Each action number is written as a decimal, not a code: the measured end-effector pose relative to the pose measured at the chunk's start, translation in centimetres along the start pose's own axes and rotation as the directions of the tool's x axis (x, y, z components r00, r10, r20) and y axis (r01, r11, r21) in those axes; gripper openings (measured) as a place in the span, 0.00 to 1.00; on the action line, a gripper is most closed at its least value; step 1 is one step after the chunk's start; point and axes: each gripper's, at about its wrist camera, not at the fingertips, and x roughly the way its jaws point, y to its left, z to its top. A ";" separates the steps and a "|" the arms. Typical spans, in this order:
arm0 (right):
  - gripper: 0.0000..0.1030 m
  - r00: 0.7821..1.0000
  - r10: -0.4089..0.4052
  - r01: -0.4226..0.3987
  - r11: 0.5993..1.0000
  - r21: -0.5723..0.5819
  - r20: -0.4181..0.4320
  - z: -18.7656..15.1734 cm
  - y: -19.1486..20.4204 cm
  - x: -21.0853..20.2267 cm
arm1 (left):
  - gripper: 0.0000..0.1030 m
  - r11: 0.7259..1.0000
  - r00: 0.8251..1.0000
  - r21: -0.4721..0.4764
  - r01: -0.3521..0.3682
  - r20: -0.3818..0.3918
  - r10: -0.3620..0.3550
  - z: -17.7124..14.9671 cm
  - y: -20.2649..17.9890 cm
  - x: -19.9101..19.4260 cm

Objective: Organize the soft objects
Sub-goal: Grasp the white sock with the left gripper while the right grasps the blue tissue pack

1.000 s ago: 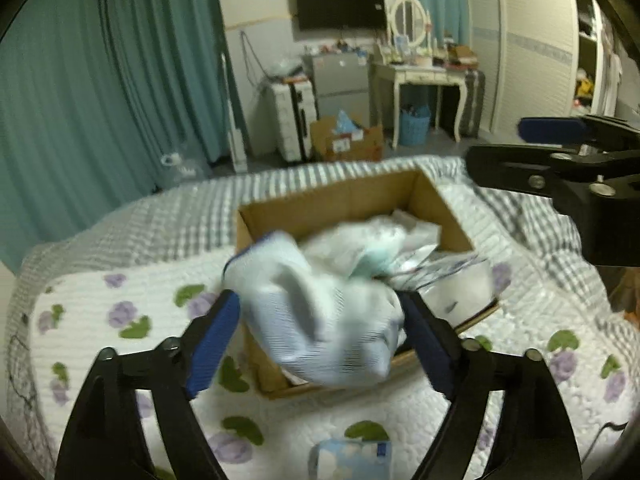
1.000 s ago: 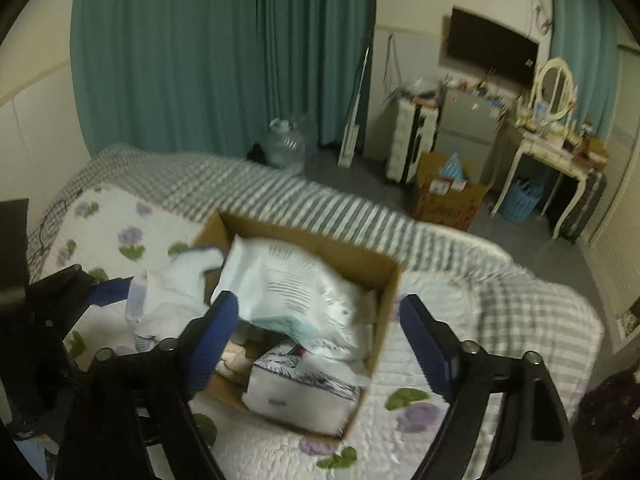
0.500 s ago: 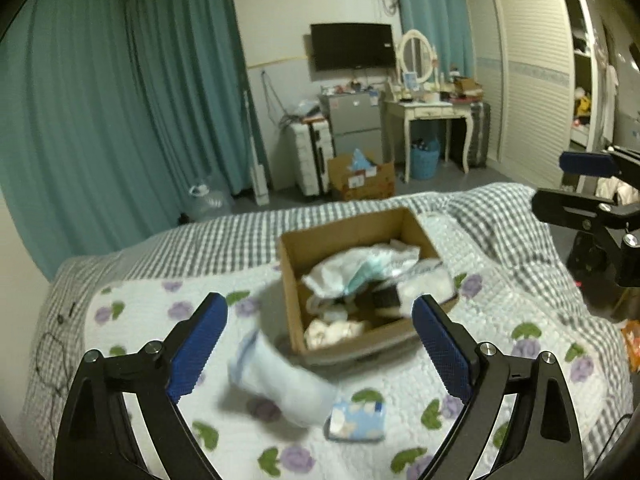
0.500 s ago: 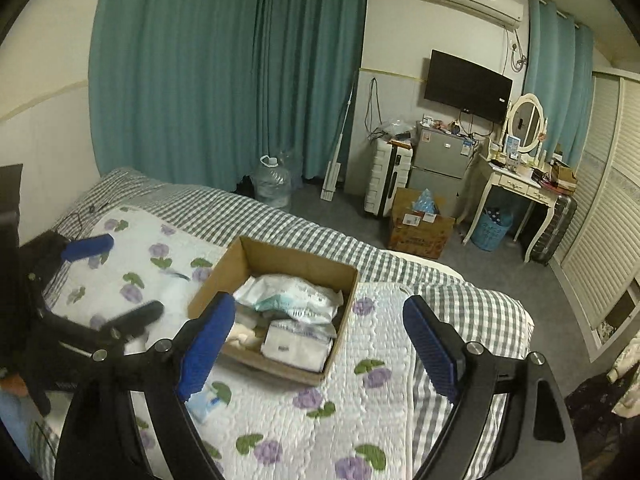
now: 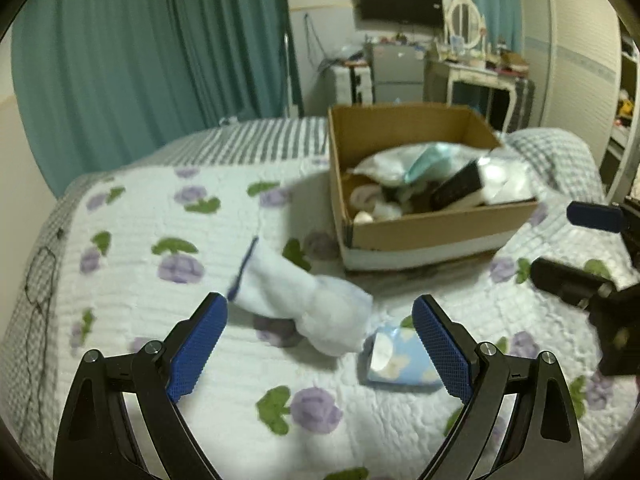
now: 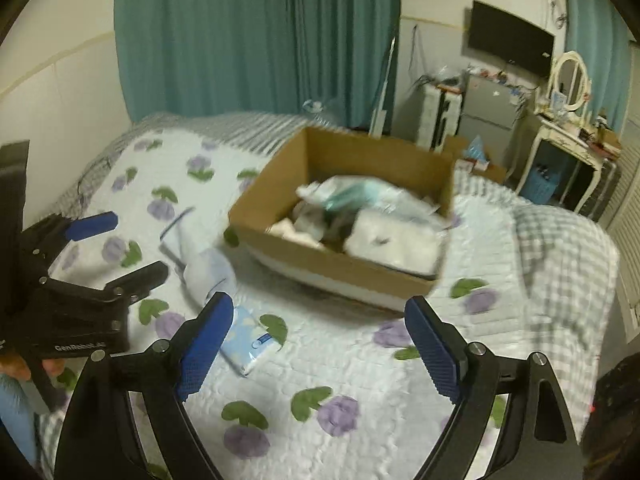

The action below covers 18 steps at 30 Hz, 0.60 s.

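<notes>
Sock (image 5: pixel 304 312) and small blue tissue pack (image 5: pixel 400 356) are now seen lying on the flowered quilt (image 5: pixel 140 216), near the front left corner of the cardboard box (image 5: pixel 432 236). One second ago the sock was clamped in the left gripper (image 5: pixel 320 344) over the box; it has since been released, and both tongs are spread apart and empty. The right gripper (image 6: pixel 320 344) hovers beside the box. Sorting out of the box is judged under way, with more soft things left inside.
</notes>
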 end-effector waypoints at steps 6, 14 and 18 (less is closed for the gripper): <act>0.85 0.999 -0.002 0.001 0.999 -0.039 -0.032 -2.0 1.4 6.1 | 0.73 0.999 0.991 -0.006 0.041 -0.123 -0.042 -1.6 -0.5 5.8; 0.85 0.994 0.042 -0.050 0.996 -0.074 -0.105 -4.9 1.9 10.0 | 0.43 0.995 0.986 -0.051 0.087 -0.141 -0.094 -1.9 0.2 7.2; 0.85 0.993 0.064 -0.072 0.994 -0.085 -0.096 -5.1 2.7 9.6 | 0.37 0.991 0.990 -0.094 0.098 -0.094 -0.107 -1.8 1.3 4.2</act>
